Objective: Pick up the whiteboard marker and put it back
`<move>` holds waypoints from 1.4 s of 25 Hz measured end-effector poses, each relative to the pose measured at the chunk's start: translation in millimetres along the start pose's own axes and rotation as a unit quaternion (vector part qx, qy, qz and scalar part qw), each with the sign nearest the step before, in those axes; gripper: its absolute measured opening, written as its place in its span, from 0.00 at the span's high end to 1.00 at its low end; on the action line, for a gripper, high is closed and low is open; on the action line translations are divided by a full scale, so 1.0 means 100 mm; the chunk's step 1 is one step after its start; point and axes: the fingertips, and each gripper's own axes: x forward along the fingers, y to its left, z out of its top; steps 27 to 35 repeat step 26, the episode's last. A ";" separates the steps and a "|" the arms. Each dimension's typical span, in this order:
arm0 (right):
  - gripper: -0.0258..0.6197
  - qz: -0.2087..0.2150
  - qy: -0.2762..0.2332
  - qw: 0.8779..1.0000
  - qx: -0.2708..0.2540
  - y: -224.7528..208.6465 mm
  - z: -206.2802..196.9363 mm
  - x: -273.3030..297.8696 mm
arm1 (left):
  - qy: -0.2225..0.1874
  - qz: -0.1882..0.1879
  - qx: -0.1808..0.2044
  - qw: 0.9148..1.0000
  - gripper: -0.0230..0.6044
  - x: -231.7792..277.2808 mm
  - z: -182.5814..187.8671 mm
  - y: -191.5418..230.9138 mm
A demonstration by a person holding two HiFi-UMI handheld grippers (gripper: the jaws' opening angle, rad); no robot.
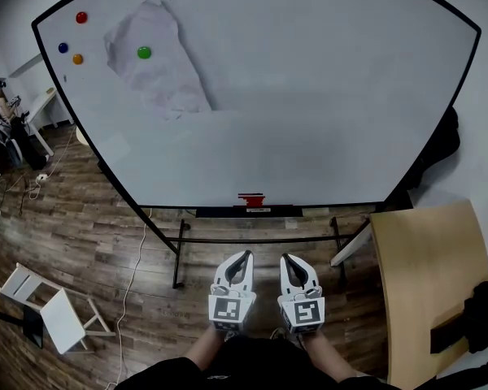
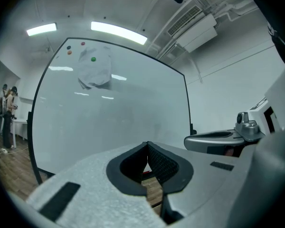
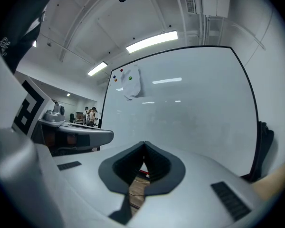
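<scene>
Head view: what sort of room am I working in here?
Probably an office or classroom: a large freestanding whiteboard with coloured magnets and a pinned paper sheet, a wooden table to the right, and strip ceiling lights.

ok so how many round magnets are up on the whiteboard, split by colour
red round magnet: 1
blue round magnet: 1
orange round magnet: 1
green round magnet, on the crumpled white paper: 1
total: 4
</scene>
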 end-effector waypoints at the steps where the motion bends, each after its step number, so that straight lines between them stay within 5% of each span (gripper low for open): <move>1: 0.96 0.001 0.000 1.000 -0.001 0.00 0.00 -0.01 | -0.001 -0.001 -0.005 1.000 0.95 0.00 0.00 -0.02; 9: 0.96 0.004 0.002 1.000 0.002 -0.01 -0.01 -0.02 | 0.002 0.005 0.011 1.000 0.95 0.00 -0.02 0.00; 14: 0.96 0.013 0.007 1.000 -0.008 0.03 -0.06 -0.04 | -0.005 0.001 -0.026 1.000 0.95 -0.03 0.01 -0.07; 20: 0.96 0.020 -0.003 1.000 -0.017 0.05 -0.06 -0.07 | 0.006 0.006 0.020 1.000 0.95 -0.06 -0.03 -0.04; 35: 0.96 0.027 -0.005 0.999 -0.026 0.05 -0.09 -0.08 | 0.005 0.005 0.013 1.000 0.95 -0.05 -0.02 -0.08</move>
